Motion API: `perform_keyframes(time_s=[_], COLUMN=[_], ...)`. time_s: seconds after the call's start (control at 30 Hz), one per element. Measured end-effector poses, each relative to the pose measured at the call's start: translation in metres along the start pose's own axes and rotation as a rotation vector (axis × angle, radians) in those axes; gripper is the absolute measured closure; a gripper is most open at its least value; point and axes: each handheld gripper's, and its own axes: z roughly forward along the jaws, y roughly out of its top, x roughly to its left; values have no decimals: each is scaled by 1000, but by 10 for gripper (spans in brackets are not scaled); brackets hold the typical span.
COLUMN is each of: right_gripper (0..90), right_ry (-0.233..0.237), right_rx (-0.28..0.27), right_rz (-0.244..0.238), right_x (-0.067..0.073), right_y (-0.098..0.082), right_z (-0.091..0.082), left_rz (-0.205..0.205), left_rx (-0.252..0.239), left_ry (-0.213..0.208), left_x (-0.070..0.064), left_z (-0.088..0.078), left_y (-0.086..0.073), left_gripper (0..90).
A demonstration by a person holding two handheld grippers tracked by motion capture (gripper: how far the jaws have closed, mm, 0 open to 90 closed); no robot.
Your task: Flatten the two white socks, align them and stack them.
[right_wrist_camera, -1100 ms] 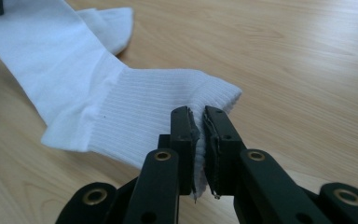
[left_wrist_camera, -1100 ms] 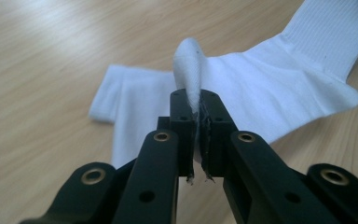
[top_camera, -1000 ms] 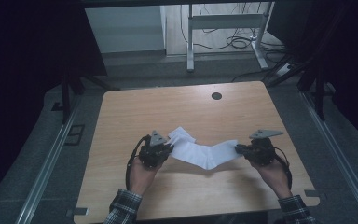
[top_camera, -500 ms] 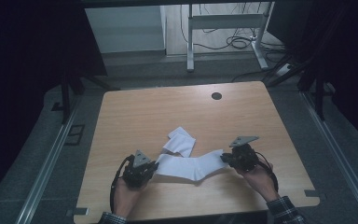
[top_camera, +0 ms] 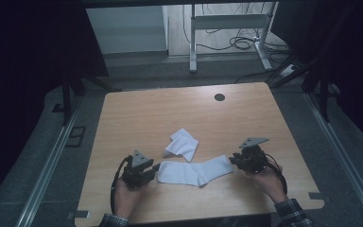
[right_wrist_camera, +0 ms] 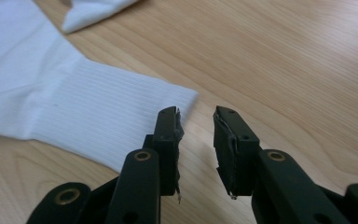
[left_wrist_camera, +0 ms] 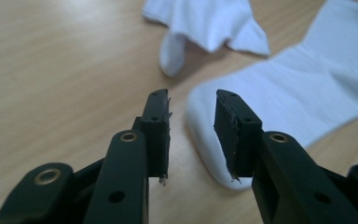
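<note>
A: Noting 1 flat white ribbed cotton sock lying stretched out on the pale wooden table, near the front edge, between both tools. Lying just behind it, close to its toe end, 1 crumpled white sock.

B: Checking the left gripper. Jaws just been opening, now standing partly apart with nothing between them. In the left gripper view, rounded toe end lying just under and ahead of the tips, pads not pressing on it.

A: Same on the right gripper. Jaws just been opening, a modest gap, empty. In the right gripper view, ribbed cuff corner resting on the wood just beside the left-hand jaw tip, free of it.

B: Judging handling: light, limp, thin knit; likely sagging and folding under its own weight if lifted from 1 point only. Not fragile, not slippery against the pads, though probably sliding easily over smooth wood.

A: Suggesting grip points: cuff edge for the right tool, toe tip for the left, pinching both layers at the very end so the fabric stays taut between 2 holds.

B: Watching for catching only the top layer, or dragging the flat sock into the crumpled one.
</note>
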Motion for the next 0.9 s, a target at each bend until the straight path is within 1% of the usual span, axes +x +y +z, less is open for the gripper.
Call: perform_keyframes(time_s=[0.07,0.1,0.13,0.17,0.2,0.23,0.37,0.43,0.53,0.6,0.63,0.67,0.73,0.8,0.83,0.9], right_gripper=[677,677,665,663,663,649,629,619,608,599,594,593,589,588,584,580], right_ry=[-6,-6,-20,-25,-25,-34,-54,-62,-69,-73,-72,-73,-74,-73,-75,-74], right_rx=[1,1,6,10,10,14,21,26,28,28,27,27,26,25,27,27], right_rz=[15,15,15,14,14,12,8,13,22,25,26,27,31,30,31,33], right_x=[-5,-5,-11,-13,-13,-17,-22,-25,-30,-32,-33,-34,-35,-36,-36,-37], right_y=[-3,-3,-6,-7,-7,-10,-14,-16,-19,-20,-21,-21,-22,-22,-23,-23], right_z=[-1,-1,-2,-2,-2,-3,-3,-3,-3,-3,-4,-4,-5,-5,-6,-6], left_rz=[-6,-6,-12,-14,-14,-15,-18,-13,-25,-43,-43,-66,-80,-84,-89,-93], left_rx=[-7,-7,-15,-17,-17,-17,-13,-7,1,-2,-2,1,9,17,40,59], left_ry=[10,10,11,11,11,15,10,7,-9,-47,-47,-68,-89,-90,-87,-89], left_x=[5,5,11,13,13,16,19,19,19,18,18,18,17,17,16,15], left_z=[1,1,4,6,6,11,26,34,47,56,56,64,70,74,80,84], left_y=[6,6,13,17,17,26,45,53,63,66,66,68,67,66,63,60], left_gripper=[643,640,635,633,633,633,632,629,628,614,613,612,610,609,609,609])
